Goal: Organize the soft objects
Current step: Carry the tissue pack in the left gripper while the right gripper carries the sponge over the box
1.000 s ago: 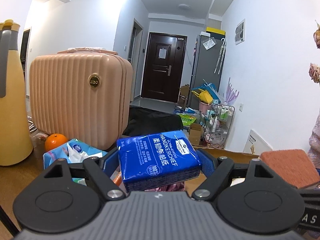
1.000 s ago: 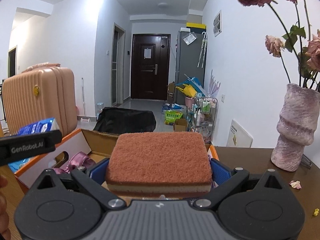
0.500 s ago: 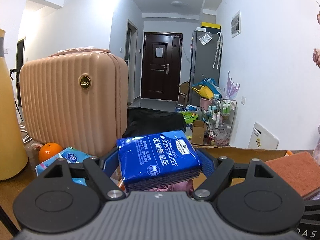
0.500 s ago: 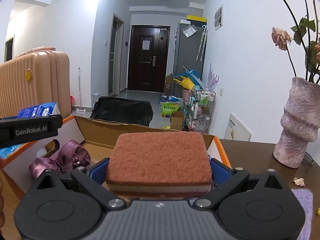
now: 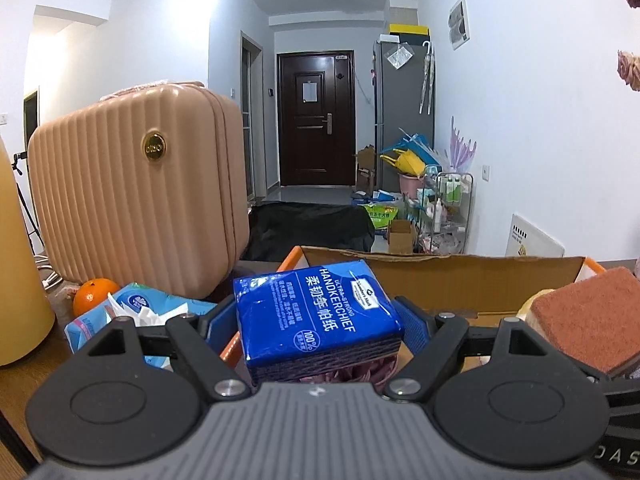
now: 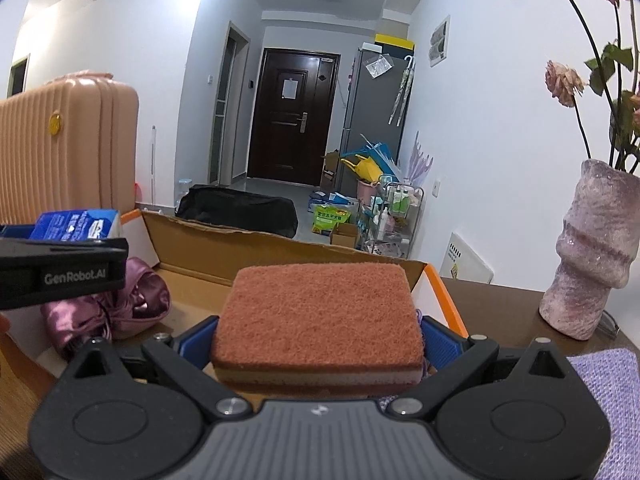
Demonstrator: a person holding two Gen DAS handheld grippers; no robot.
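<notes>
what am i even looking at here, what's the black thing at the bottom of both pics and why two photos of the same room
The black shape is a handheld claw with two fingers; a person carries one in each hand, each with a wide-angle camera looking along its fingers. So the two pictures show the same moment from each hand. The left claw grips a blue handkerchief pack. The right claw grips a brown sponge. Both are at an open cardboard box on a wooden table, with a purple cloth bundle inside. Nearby stand a pink suitcase, an orange, a tissue pack and a vase.
</notes>
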